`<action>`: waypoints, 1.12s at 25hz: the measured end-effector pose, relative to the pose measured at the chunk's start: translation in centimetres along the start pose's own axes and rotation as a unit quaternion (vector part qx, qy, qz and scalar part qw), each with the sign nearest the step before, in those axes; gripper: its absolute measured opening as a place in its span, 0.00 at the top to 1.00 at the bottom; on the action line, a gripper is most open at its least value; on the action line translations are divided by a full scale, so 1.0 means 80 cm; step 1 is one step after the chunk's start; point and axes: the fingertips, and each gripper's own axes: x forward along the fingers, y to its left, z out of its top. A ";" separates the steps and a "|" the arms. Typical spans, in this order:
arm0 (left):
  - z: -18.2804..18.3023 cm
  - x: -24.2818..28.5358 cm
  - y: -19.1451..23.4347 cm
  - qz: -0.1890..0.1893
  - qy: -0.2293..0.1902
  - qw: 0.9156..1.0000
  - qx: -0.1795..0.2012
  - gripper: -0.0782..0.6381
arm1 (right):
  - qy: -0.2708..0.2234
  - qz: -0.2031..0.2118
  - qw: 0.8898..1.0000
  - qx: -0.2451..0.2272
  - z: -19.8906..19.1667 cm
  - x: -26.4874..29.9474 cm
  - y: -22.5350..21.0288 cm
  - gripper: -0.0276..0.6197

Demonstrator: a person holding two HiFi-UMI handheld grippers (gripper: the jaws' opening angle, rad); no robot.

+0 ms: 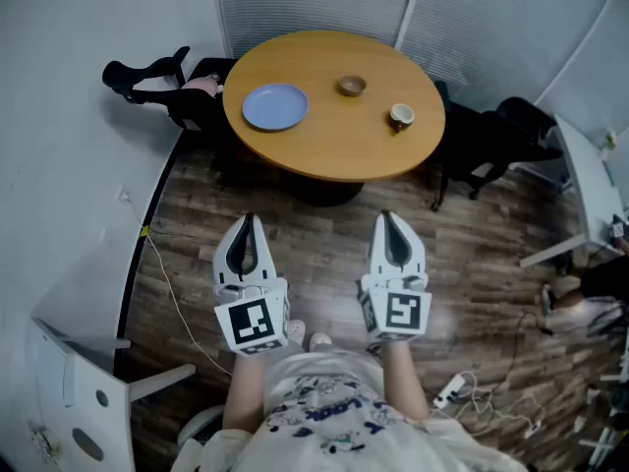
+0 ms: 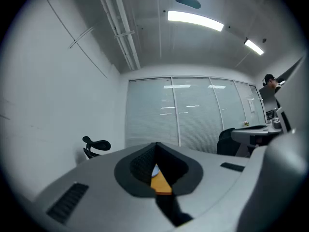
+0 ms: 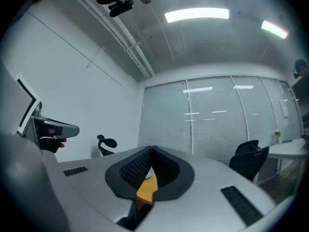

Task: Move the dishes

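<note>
A round wooden table (image 1: 334, 146) stands ahead of me in the head view. On it lie a blue plate (image 1: 275, 106) at the left, a small brown bowl (image 1: 352, 87) near the middle and a white cup (image 1: 401, 117) at the right. My left gripper (image 1: 247, 226) and right gripper (image 1: 394, 223) hang side by side above the wooden floor, short of the table, both shut and empty. In each gripper view the tips meet; a sliver of table (image 2: 161, 183) and of plate (image 3: 147, 172) shows through the gap behind them.
Black office chairs stand behind the table at the left (image 1: 157, 82) and at the right (image 1: 491, 146). A white desk (image 1: 590, 180) is at the right edge. Cables and a power strip (image 1: 447, 391) lie on the floor at the lower right. A white stand (image 1: 79, 391) sits at the lower left.
</note>
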 end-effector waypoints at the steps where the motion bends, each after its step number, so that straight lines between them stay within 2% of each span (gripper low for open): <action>1: 0.000 0.000 0.000 0.001 0.000 1.000 -0.001 0.89 | -0.001 0.000 1.000 0.000 0.000 0.000 0.000 0.95; 4: -0.002 0.001 -0.001 0.003 0.001 1.000 -0.002 0.89 | -0.004 0.000 1.000 0.000 -0.002 0.002 -0.002 0.95; 12: -0.007 -0.002 -0.013 0.023 0.008 0.999 -0.038 0.89 | -0.007 0.016 1.000 0.008 -0.012 0.002 -0.010 0.95; 16: -0.012 0.000 -0.014 0.027 0.010 0.999 -0.031 0.89 | -0.002 0.025 1.000 0.011 -0.021 0.011 -0.014 0.95; 21: -0.020 0.014 -0.012 0.033 0.023 0.998 -0.043 0.89 | 0.003 0.035 0.999 0.014 -0.029 0.029 -0.015 0.95; 26: -0.034 0.044 0.005 0.036 0.027 0.999 -0.028 0.89 | 0.015 0.041 0.999 0.009 -0.045 0.067 -0.008 0.95; 28: -0.040 0.062 0.012 0.038 0.029 0.998 -0.035 0.89 | 0.011 0.052 0.999 0.010 -0.049 0.086 0.001 0.95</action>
